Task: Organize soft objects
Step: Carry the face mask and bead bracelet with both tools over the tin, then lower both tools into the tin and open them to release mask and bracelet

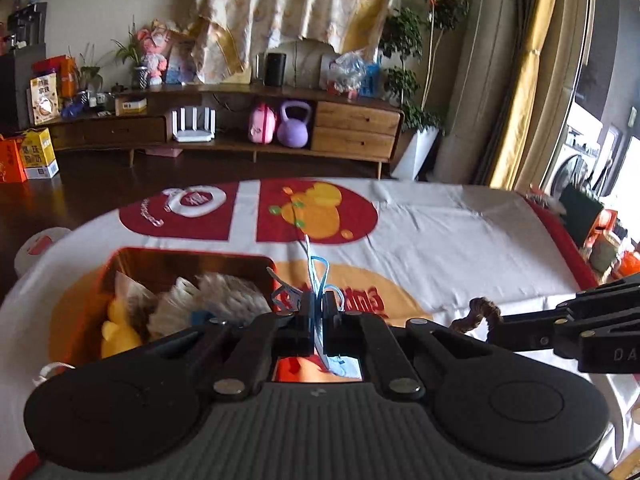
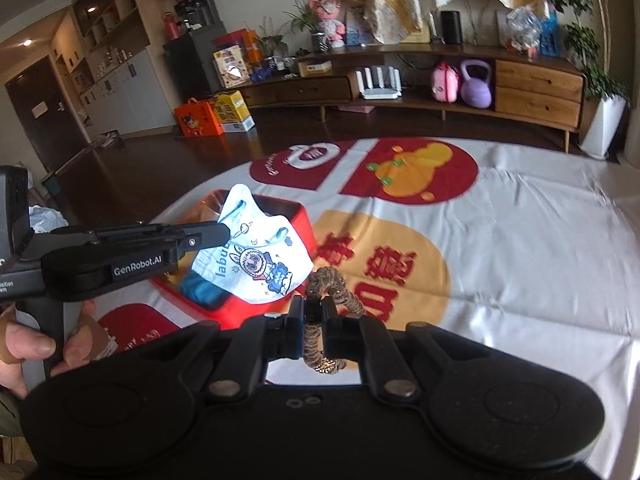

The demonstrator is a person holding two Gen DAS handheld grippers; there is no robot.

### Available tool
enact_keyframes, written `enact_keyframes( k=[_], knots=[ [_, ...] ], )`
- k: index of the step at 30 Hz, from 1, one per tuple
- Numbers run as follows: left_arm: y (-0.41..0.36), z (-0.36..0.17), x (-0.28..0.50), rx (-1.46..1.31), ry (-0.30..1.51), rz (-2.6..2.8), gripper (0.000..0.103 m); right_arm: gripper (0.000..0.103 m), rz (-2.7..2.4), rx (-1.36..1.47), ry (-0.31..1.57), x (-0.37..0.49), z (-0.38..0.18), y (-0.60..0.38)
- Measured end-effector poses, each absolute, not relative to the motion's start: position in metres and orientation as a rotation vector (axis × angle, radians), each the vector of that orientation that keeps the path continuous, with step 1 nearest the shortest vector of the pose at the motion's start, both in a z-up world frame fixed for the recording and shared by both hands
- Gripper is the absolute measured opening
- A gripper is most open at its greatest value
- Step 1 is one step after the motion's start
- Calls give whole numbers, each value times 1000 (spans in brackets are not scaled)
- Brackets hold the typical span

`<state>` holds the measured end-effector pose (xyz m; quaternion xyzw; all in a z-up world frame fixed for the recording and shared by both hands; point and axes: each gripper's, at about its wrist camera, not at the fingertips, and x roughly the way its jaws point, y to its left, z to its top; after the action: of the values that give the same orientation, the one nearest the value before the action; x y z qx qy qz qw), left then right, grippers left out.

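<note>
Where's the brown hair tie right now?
The brown hair tie is pinched in the right gripper, held above the tablecloth just right of the red box.

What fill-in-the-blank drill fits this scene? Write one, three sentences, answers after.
The left tool is shut on a white cartoon-printed face ____.
The right tool grips a brown braided hair ____.
The red rectangular box sits on a printed table ____.

Answers: mask; tie; cloth

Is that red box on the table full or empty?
Partly filled. The red box already holds a fluffy grey-white bundle, something yellow and a blue item, with some wall still showing above them.
</note>
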<state>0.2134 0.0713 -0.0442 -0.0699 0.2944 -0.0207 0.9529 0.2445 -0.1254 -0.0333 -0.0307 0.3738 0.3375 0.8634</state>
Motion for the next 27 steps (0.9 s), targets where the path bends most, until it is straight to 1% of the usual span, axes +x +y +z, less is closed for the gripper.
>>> enact_keyframes(
  k=[6,11,19,27],
  knots=[
    [108,-13,203,-174,526,12,3,7,766,-90,744,248,-11,-85],
    [136,-4,197,-196,506,61,3,7,812,-119,733,252,-8,-48],
    [172,-14,196,-241,505,119,3,7,843,-147,749,263,-21,2],
    [198,-40,199,-297,514,139,3,7,835,-176,800,275,-49,30]
  ],
)
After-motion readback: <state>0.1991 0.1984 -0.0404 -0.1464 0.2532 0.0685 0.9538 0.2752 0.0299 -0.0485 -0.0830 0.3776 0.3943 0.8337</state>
